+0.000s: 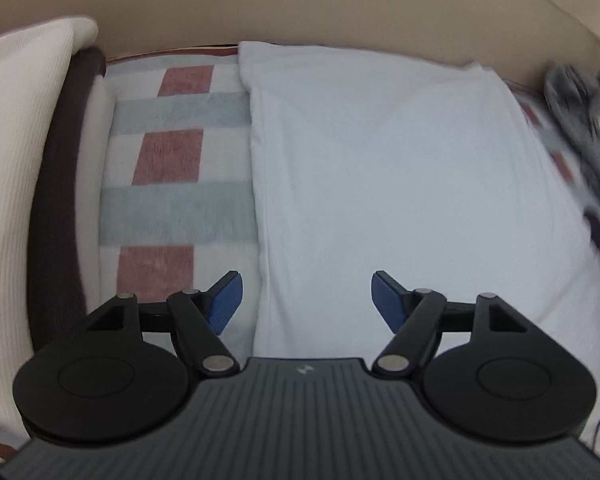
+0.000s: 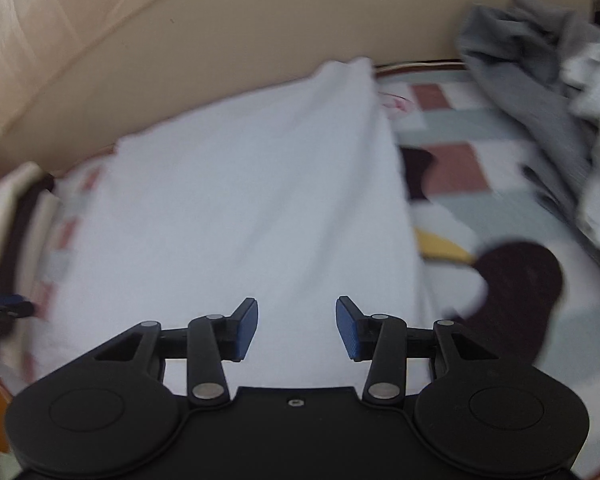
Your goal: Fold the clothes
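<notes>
Shirt (image 1: 400, 168), pale soft cotton folded to a long smooth panel, lies flat on checked terry blanket (image 1: 172, 152); left tongs (image 1: 306, 300) and right tongs (image 2: 297, 328) hover above it, blue ribbed pads apart, empty

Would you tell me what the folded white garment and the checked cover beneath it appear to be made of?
White garment: probably a soft knit cotton, matte, lying limp with gentle creases; the blur hides the weave.

Checked cover: looks like terry or another napped fabric, matte, since its red and grey-blue blocks show a fuzzy, brushed surface. The fibre cannot be told.
</notes>
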### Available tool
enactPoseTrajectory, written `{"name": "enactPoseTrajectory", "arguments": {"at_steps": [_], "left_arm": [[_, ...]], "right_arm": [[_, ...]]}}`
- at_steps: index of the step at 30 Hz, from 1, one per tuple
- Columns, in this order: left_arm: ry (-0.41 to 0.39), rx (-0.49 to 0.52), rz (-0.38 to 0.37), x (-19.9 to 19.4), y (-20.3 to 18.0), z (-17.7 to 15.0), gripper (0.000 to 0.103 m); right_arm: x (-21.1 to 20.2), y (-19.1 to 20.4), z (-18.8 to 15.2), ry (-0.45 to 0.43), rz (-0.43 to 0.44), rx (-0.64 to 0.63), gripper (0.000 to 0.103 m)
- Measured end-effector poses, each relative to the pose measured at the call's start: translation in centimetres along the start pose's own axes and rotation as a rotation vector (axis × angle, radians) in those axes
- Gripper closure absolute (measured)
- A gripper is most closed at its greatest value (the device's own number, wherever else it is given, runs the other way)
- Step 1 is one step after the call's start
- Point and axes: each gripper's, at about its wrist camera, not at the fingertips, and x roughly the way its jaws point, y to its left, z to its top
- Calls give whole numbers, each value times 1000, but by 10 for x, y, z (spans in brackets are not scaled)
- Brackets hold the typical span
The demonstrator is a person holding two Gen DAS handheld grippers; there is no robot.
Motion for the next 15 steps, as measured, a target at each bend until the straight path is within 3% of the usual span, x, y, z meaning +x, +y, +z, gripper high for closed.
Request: {"name": "enactPoseTrajectory", "arguments": {"at_steps": [3,6,10,13,15], "left_arm": [[89,-166,-8,13,11,33,32],[20,-148,45,19,4,65,32],[-107,-30,163,38,-6,103,32],[-226,-45,331,47,1,120,32],[-224,-124,261,54,14,128,32]], "right_arm": [[13,-8,55,104,76,122,54],[18,-3,106,51,120,109,54],[35,-3,153,-36,119,69,54],[58,-22,178,-52,111,110,64],[72,-30,187,-66,56,111,66]]}}
